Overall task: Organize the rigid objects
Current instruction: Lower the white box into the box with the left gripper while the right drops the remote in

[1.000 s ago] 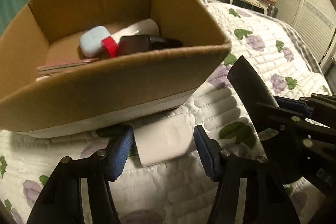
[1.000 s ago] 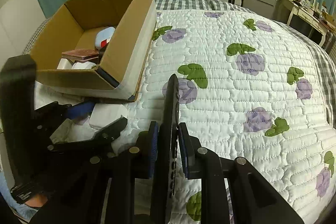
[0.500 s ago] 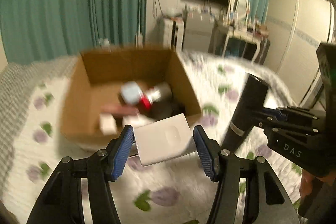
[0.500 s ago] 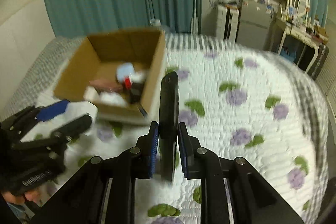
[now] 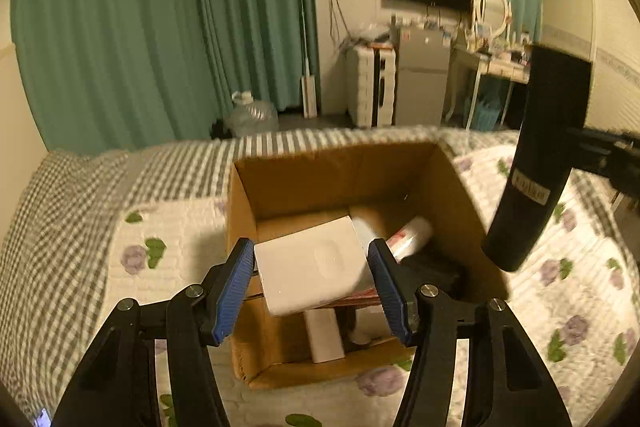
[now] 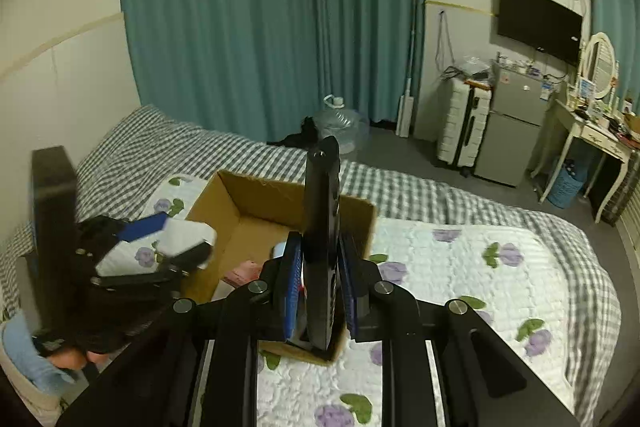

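My left gripper is shut on a flat white case and holds it in the air over the open cardboard box on the bed. The box holds several items, among them a white tube, a small white block and a dark object. My right gripper is shut on a black remote control, held upright above the box. The remote also shows in the left wrist view, at the right above the box's edge. The left gripper with the white case shows at the left of the right wrist view.
The box sits on a quilted floral bedspread over a grey checked sheet. Green curtains, a white suitcase, a small fridge, a dressing table and a water jug stand beyond the bed.
Both grippers have risen from the bedspread, each with its object. The white case has been lifted off the quilt and now hangs over the box; the remote is raised beside it.
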